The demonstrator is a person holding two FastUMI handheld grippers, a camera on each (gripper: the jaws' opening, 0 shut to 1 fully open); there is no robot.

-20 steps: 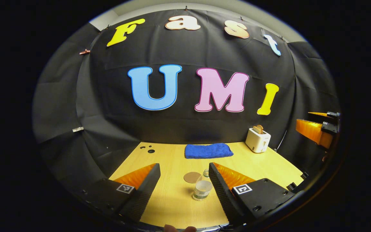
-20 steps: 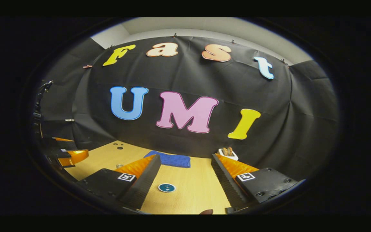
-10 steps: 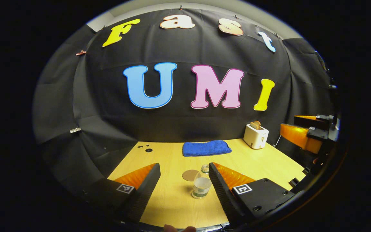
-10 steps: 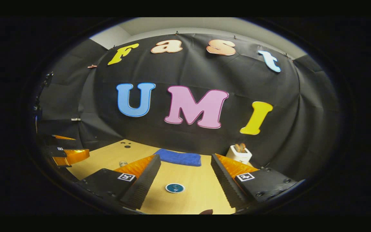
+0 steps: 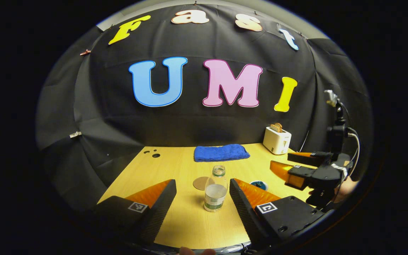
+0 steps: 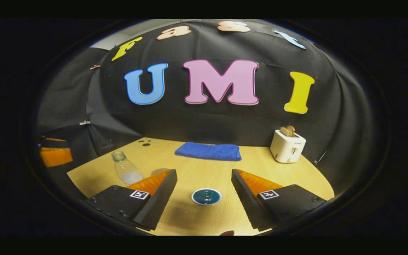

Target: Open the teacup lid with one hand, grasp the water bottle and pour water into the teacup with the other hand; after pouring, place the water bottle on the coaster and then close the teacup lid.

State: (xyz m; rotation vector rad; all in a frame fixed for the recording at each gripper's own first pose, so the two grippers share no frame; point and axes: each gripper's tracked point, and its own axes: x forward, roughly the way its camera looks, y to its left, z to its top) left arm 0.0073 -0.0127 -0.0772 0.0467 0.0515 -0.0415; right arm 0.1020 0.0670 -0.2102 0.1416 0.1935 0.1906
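Water bottle (image 5: 215, 192) label unreadable, between open left tool (image 5: 202, 191).

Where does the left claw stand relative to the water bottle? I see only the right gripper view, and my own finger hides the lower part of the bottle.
Observer: The left claw is open. The water bottle stands upright ahead of it, in line with the gap, not gripped.
Operator: How does my claw look from that side?
Observer: The right claw hovers off the table, open, with the teacup lower down, just ahead of its tips.
Operator: And the coaster? I see only an edge of it.
Observer: The coaster is a bare round disc just behind the bottle, to the bottle's left in the left gripper view.
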